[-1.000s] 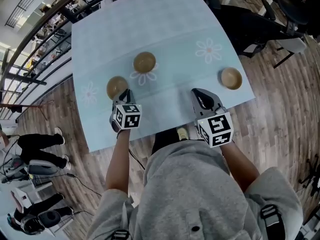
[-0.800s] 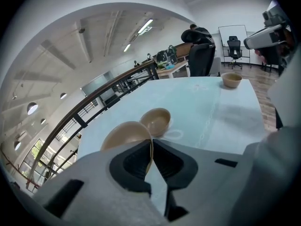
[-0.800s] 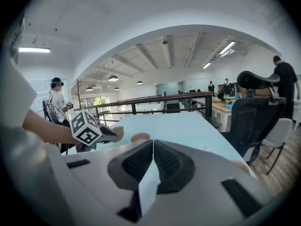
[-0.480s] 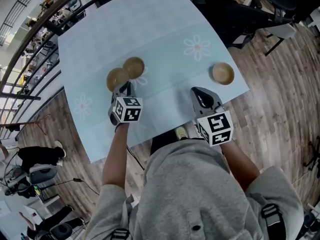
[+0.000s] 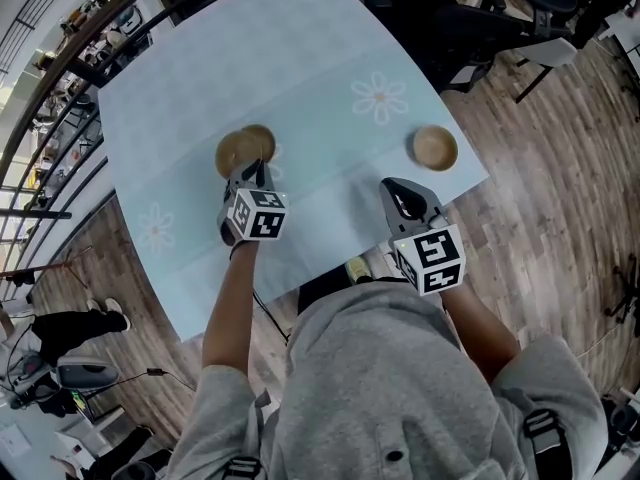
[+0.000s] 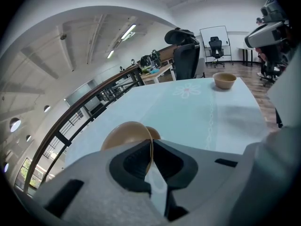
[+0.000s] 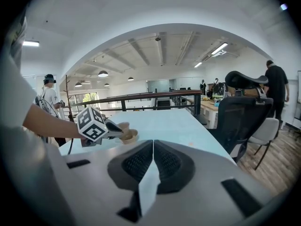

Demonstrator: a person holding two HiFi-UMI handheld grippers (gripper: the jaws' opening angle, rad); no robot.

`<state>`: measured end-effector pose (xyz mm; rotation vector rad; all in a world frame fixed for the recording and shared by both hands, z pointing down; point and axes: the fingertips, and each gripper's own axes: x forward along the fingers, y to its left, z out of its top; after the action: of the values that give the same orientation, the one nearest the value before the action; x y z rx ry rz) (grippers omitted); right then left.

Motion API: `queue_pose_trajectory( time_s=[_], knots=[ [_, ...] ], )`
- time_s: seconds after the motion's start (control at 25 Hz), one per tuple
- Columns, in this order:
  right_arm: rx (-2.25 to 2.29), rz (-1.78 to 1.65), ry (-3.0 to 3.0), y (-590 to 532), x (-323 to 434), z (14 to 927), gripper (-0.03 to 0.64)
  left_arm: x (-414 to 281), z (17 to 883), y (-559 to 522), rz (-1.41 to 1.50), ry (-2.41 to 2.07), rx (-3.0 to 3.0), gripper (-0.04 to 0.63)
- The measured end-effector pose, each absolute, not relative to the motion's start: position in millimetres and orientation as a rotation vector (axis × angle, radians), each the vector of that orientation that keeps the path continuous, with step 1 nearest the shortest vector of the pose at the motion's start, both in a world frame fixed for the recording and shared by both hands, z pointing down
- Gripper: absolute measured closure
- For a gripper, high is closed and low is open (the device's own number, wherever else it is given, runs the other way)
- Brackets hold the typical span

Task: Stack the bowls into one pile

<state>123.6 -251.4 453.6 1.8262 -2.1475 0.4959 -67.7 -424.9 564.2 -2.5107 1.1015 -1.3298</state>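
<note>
Round tan bowl, pale checked tablecloth

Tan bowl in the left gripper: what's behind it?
A second tan round bowl peeks out behind the held tan bowl, on the pale blue tablecloth. Most of it is covered; contact can't be told.

Bright, even indoor light, ceiling strips glowing, soft shadows, fisheye-bent edges, black corners
</note>
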Motion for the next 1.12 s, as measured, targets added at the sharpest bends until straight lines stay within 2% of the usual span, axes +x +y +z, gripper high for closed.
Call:
queue_pose_trajectory(
  time_s=[0.64, 1.12],
  knots=[
    [1.891, 0.532, -2.054, -256, 142, 463, 0.589, -48, 589, -440, -1.373, 1.008, -2.569, 0.563],
    [1.986, 0.530, -1.952, -259, 185, 465, 0.589, -43, 600, -444, -1.412, 0.975, -2.578, 0.561]
  ],
)
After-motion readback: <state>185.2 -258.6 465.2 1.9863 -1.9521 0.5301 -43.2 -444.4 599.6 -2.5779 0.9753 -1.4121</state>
